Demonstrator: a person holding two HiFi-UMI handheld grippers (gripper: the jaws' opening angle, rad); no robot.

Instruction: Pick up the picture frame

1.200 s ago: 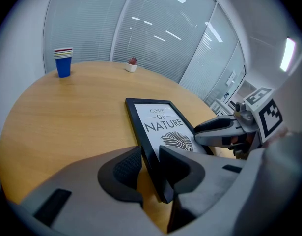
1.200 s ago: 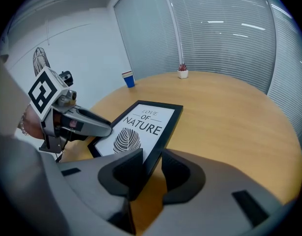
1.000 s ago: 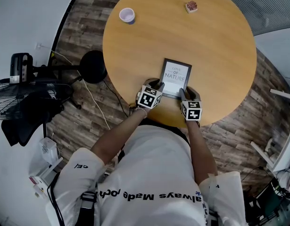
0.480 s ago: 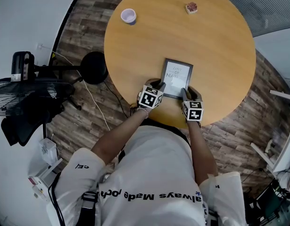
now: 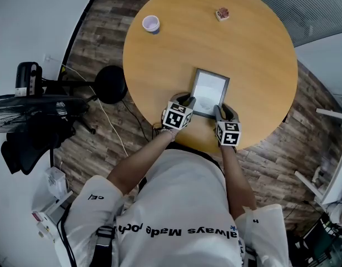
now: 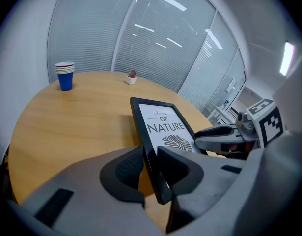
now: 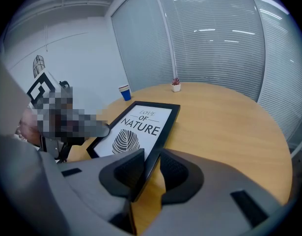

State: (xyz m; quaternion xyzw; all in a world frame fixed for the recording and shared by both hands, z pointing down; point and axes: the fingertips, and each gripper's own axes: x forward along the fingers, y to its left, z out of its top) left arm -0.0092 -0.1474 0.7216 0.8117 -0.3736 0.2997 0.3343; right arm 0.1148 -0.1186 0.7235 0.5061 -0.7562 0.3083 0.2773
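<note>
The picture frame, black with a white "Love of Nature" leaf print, is at the near side of the round wooden table. My left gripper holds its near left corner. Its jaws are still closing, with the frame edge pressed between the pads of the left gripper. My right gripper is shut on the near right corner, and the frame's black rim is clamped in the right gripper. The near end of the frame is raised off the table.
A stack of blue paper cups stands at the table's far left, and a small potted plant at the far side. A black stool and a fan stand on the wooden floor to the left. Glass walls with blinds lie beyond the table.
Both grippers have risen a little with the frame. Its near end has tilted up, and glare now washes out the print in the head view.
</note>
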